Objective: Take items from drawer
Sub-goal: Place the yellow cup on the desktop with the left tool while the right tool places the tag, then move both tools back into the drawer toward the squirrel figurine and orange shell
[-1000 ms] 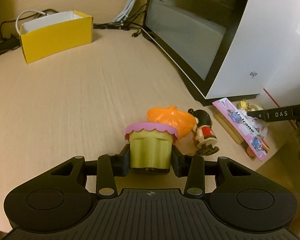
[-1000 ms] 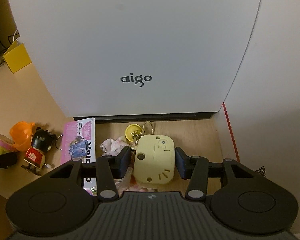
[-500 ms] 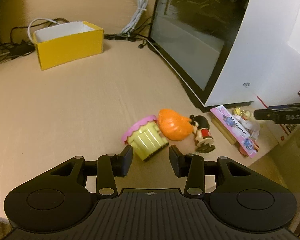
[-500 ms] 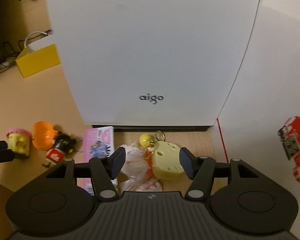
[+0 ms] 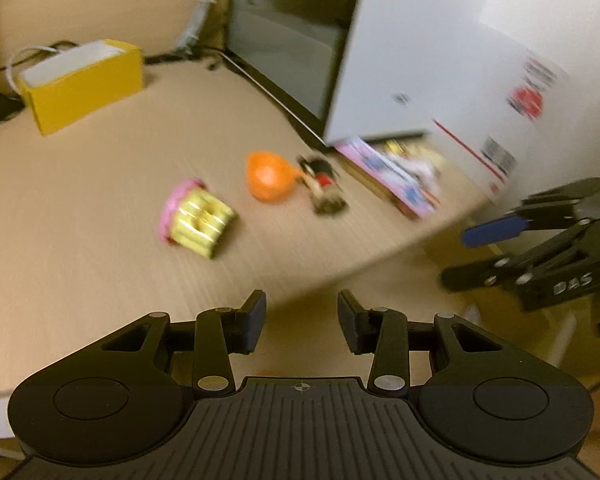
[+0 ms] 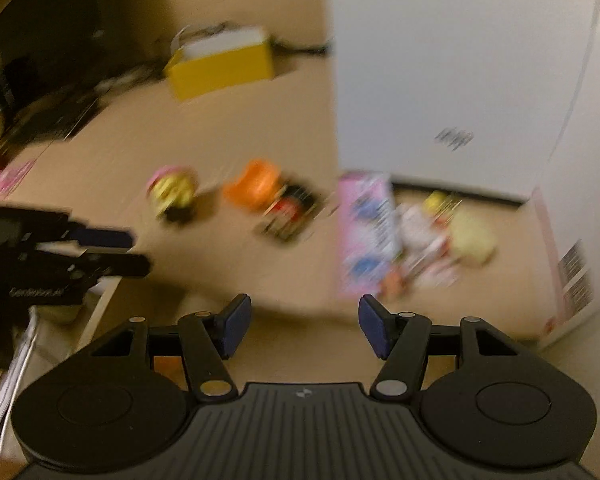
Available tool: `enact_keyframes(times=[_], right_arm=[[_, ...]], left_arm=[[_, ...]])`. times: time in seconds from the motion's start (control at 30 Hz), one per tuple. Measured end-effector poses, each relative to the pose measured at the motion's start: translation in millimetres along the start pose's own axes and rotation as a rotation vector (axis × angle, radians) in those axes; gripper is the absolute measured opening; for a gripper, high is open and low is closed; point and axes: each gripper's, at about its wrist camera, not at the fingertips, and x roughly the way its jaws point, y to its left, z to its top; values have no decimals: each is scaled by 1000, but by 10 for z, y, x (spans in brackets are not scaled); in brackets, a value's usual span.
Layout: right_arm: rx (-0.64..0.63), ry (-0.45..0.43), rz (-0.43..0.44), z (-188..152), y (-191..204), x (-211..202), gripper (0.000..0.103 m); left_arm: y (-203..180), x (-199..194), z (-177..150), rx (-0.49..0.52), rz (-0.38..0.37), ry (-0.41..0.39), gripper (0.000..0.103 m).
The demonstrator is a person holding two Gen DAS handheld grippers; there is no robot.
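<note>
The bench (image 5: pixel 80 240) is a pale wood top with a rounded near edge, and everything taken out so far lies on it. Its right far part carries a big white case (image 5: pixel 412 52) with a dark glass side, and a yellow box (image 5: pixel 84 84) sits towards the far left corner beside some cables.

Along the foot of the white case, near the right edge, lies a pink packet (image 6: pixel 366 236) flat on the wood, with a soft pale-yellow toy (image 6: pixel 470 240) and a small pile of crumpled bits just beside it; blur hides what the bits are. Leftwards, in a loose row towards the middle, are a small black-and-red doll (image 5: pixel 322 190) lying on its side, an orange piece (image 5: pixel 270 182) touching or nearly touching it, and a yellow cupcake toy with a pink frill (image 5: pixel 194 220), tipped over a little apart. They look set down one next to another, as unloaded things would be, close to the near edge for a short reach.

The left gripper (image 5: pixel 300 322) hangs past the near edge, fingers wide apart and empty. The right gripper (image 6: pixel 302 326) is likewise spread and holds nothing. Both seem to be heading down below the bench edge, probably for the drawer, which neither view shows clearly.
</note>
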Motion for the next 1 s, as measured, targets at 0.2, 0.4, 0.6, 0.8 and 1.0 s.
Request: enact_keyframes(times=[0.2, 0.4, 0.6, 0.8, 1.0], right_arm=[[-47, 148, 67, -273, 137, 354, 60], [-97, 284, 103, -455, 237, 718, 60], [-206, 430, 244, -516, 632, 1138, 60], [-340, 517, 378, -592, 1208, 1535, 60], [-422, 567, 458, -672, 1482, 1730, 42]], left_arm=[[9, 45, -228, 13, -12, 105, 43], [189, 242, -450, -81, 49, 203, 43], [333, 165, -523, -145, 94, 196, 43], [498, 46, -543, -224, 184, 171, 43], [504, 49, -541, -229, 190, 172, 43]])
